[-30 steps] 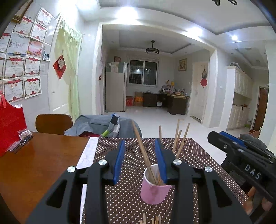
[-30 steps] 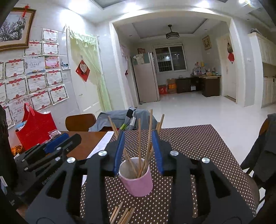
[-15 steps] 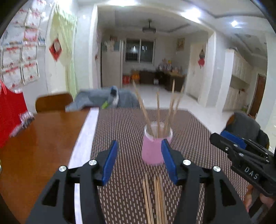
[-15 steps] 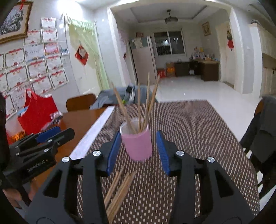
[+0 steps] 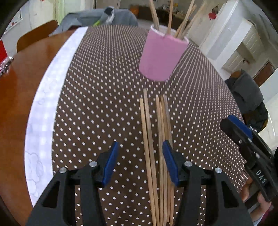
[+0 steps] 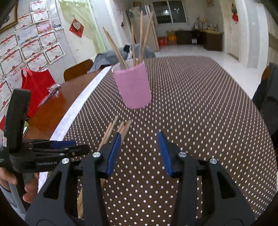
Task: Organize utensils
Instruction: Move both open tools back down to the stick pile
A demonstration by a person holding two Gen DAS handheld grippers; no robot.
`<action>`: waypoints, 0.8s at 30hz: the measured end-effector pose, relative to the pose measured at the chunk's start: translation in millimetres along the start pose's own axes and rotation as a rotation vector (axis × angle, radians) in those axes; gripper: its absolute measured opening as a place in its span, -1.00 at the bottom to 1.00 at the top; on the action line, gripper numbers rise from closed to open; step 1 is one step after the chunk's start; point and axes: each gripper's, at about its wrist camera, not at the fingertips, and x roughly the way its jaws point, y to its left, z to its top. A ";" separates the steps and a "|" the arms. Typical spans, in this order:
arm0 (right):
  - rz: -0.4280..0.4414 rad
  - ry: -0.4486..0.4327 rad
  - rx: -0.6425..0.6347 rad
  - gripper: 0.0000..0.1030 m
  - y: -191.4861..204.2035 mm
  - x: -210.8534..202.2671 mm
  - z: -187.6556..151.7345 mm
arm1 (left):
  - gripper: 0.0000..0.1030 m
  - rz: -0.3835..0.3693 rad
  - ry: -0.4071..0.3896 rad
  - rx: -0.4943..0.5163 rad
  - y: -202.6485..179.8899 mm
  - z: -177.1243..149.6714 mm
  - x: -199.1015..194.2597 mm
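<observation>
A pink cup (image 5: pixel 162 55) stands on the dotted brown mat (image 5: pixel 97 97) and holds several wooden chopsticks (image 5: pixel 169 16). It also shows in the right wrist view (image 6: pixel 133 86). Several loose chopsticks (image 5: pixel 157 139) lie flat on the mat in front of the cup. My left gripper (image 5: pixel 140 147) is open above them, its jaws on either side of the bundle. My right gripper (image 6: pixel 139 139) is open and empty, just right of the loose chopsticks (image 6: pixel 113 129), whose near ends are hidden behind its left finger.
A white strip (image 5: pixel 48 104) edges the mat, with bare wooden table (image 5: pixel 15 104) to the left. A red bag (image 6: pixel 35 83) stands on the table by the wall. Chairs (image 6: pixel 78 69) with grey clothing sit at the far side. Another draped chair (image 5: pixel 246 93) is on the right.
Both grippers have pulled back from the cup and tilted down toward the mat. The left gripper now sits over the loose chopsticks. Both jaws have opened wider.
</observation>
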 end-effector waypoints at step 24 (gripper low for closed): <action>0.021 0.052 0.012 -0.07 -7.0 0.2 -18.0 | 0.02 0.163 0.054 0.064 -12.5 -9.0 21.1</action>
